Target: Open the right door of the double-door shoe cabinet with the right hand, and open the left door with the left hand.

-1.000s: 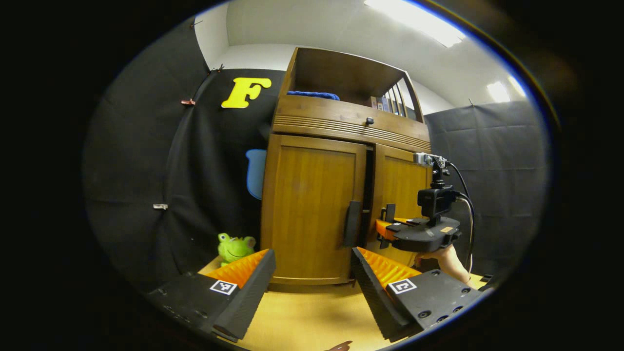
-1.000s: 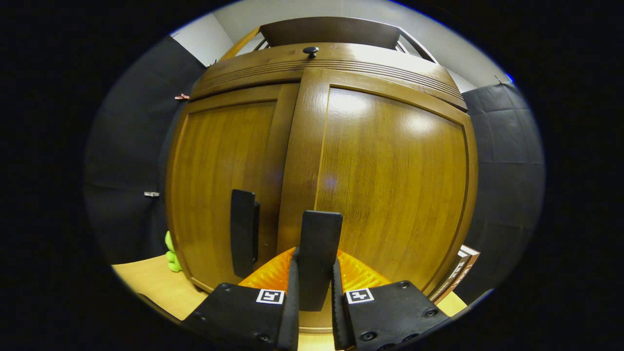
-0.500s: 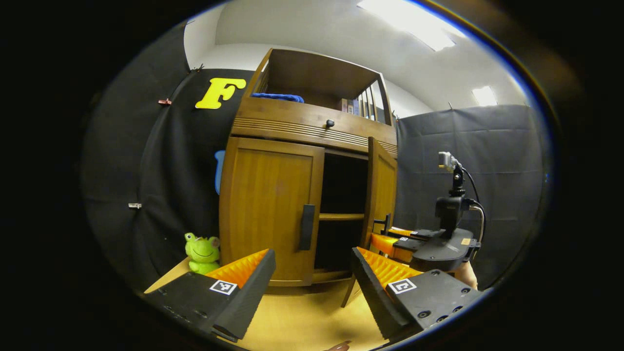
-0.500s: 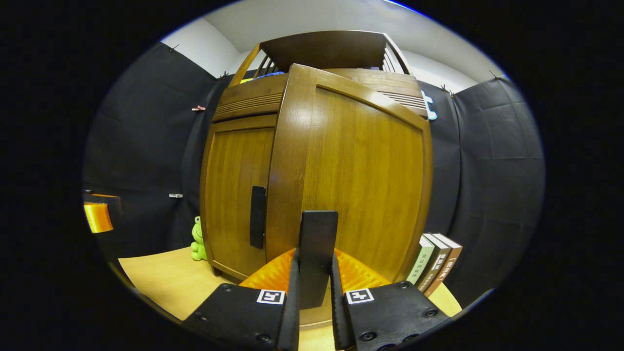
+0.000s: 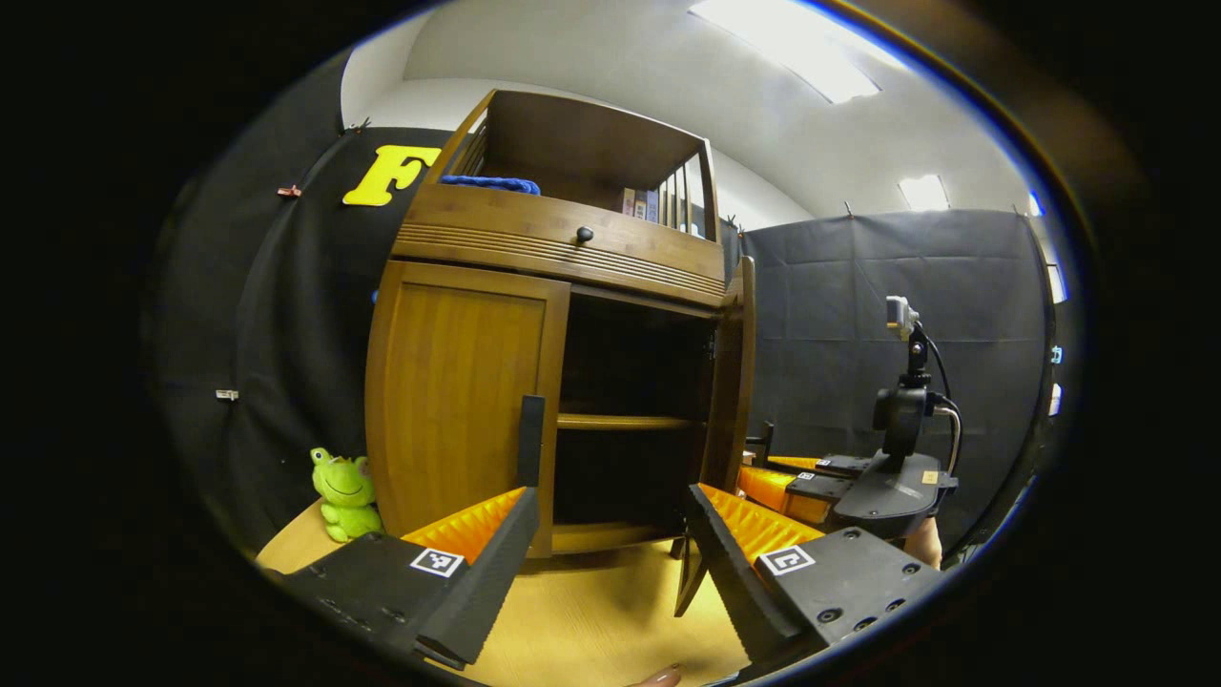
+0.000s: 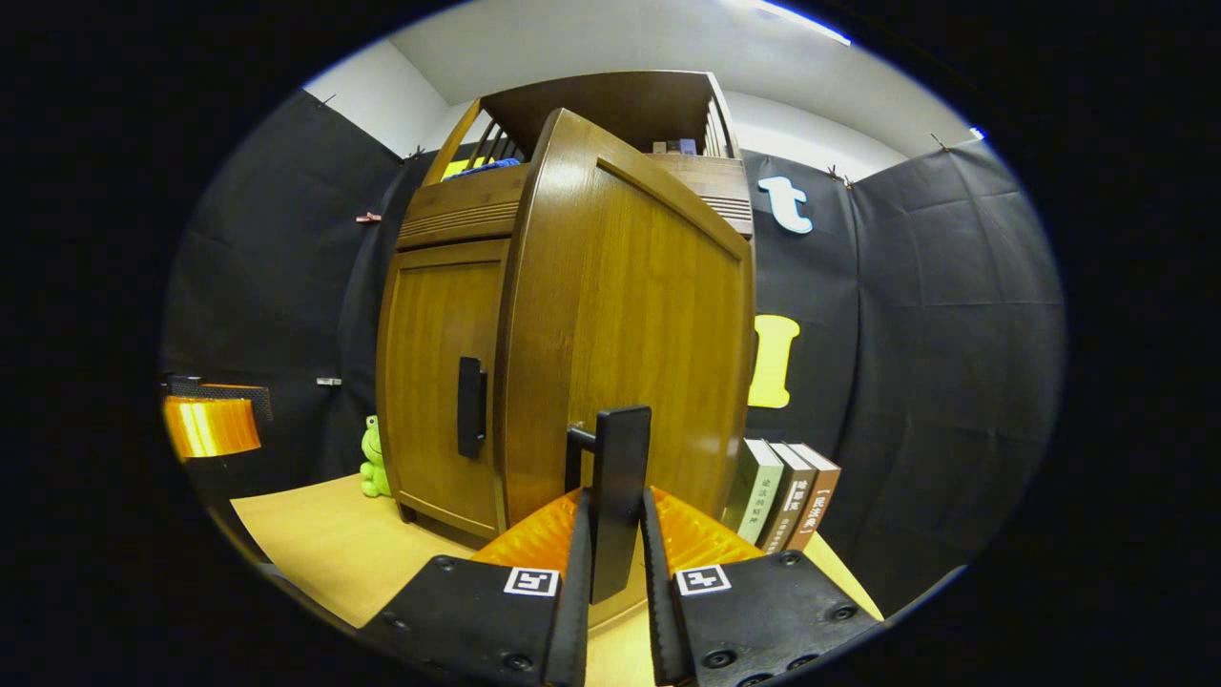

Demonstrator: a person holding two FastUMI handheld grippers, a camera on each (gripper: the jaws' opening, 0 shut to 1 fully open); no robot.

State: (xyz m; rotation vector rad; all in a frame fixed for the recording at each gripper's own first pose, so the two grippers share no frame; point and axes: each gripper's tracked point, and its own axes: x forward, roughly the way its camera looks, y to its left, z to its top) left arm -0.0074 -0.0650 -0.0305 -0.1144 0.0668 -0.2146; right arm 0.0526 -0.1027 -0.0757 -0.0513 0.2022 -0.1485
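1. Lower centre of left gripper view: left gripper [image 5: 603, 544] spread wide and empty, aimed at black bar handle [image 5: 530, 441] of closed brown wooden left door [image 5: 458, 401], likely ready to grasp.
2. Bottom centre of right gripper view: right gripper [image 6: 612, 572] pinching black handle [image 6: 618, 496] of swung-open brown right door [image 6: 630, 334], holding it wide.
3. Cabinet interior dark; contents unclear.

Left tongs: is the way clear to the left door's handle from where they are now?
Probably yes. The left tongs are open and the left door's handle stands just ahead, above the left finger, with nothing between. The right door is swung aside, and the right tongs are off to the right.
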